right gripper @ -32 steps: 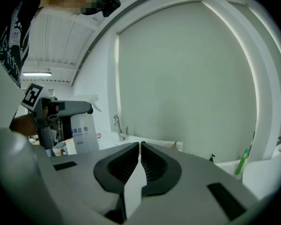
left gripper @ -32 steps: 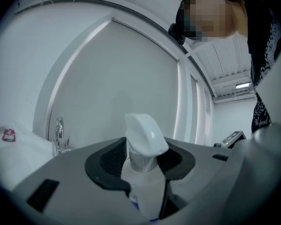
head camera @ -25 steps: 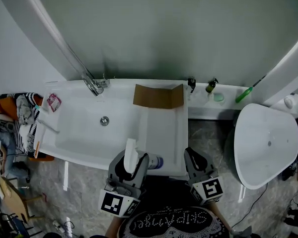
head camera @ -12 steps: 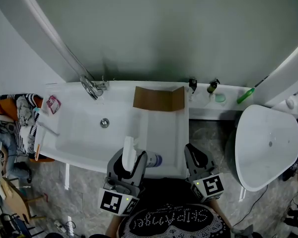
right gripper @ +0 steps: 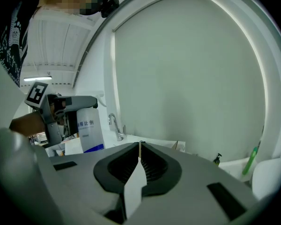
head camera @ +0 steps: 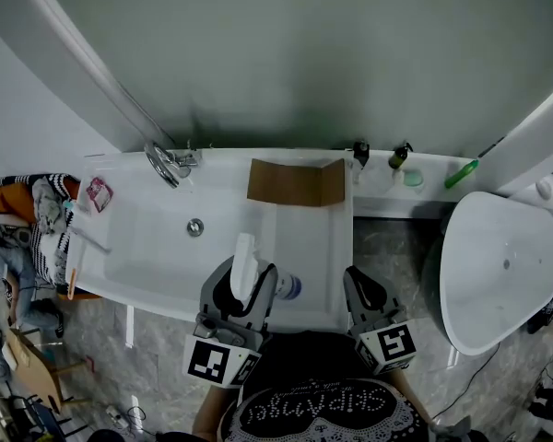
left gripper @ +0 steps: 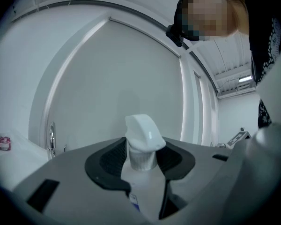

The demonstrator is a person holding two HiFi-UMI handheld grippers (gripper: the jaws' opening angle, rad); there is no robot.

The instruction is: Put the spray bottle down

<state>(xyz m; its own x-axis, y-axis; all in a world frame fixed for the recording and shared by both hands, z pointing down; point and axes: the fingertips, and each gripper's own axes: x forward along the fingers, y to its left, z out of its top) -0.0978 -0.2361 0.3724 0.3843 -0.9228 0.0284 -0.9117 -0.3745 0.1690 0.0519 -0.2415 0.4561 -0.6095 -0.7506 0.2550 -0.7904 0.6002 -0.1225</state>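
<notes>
Head view, step: the person is carrying the white plastic spray bottle with a blue band (head camera: 246,270) over the near rim of the long white tub (head camera: 147,238); it is not yet set down, as far as I can judge.
Head view, left gripper: the left gripper (head camera: 242,282) is clamping the spray bottle between its jaws.
Head view, next move: the bottle is needing a bare, level spot. The flat white panel (head camera: 309,247) lying across the tub's right part is looking the likeliest, with the base lowered onto it before the jaws are spread.
Head view, right gripper: the right gripper (head camera: 361,288) is hovering just off the tub's near right corner, clear of that path.
Head view, surroundings: a brown cardboard sheet (head camera: 295,182) is resting at the tub's far rim. A chrome tap (head camera: 166,162) is standing at its far left. Small dark pump bottles (head camera: 399,157) and a green brush (head camera: 461,173) are sitting beyond its right end, and a white oval bowl (head camera: 498,270) is further right. None is blocking the panel.
Left gripper view, grip: the jaws are pressing on the bottle's shoulders, with the trigger head rising above them.
Right gripper view, grip: the jaws are pressed together, pinching a thin white strip (right gripper: 133,191); I cannot tell its material.
Right gripper view, bottle: it is hanging upright towards the tub's tap end, its base hidden.
</notes>
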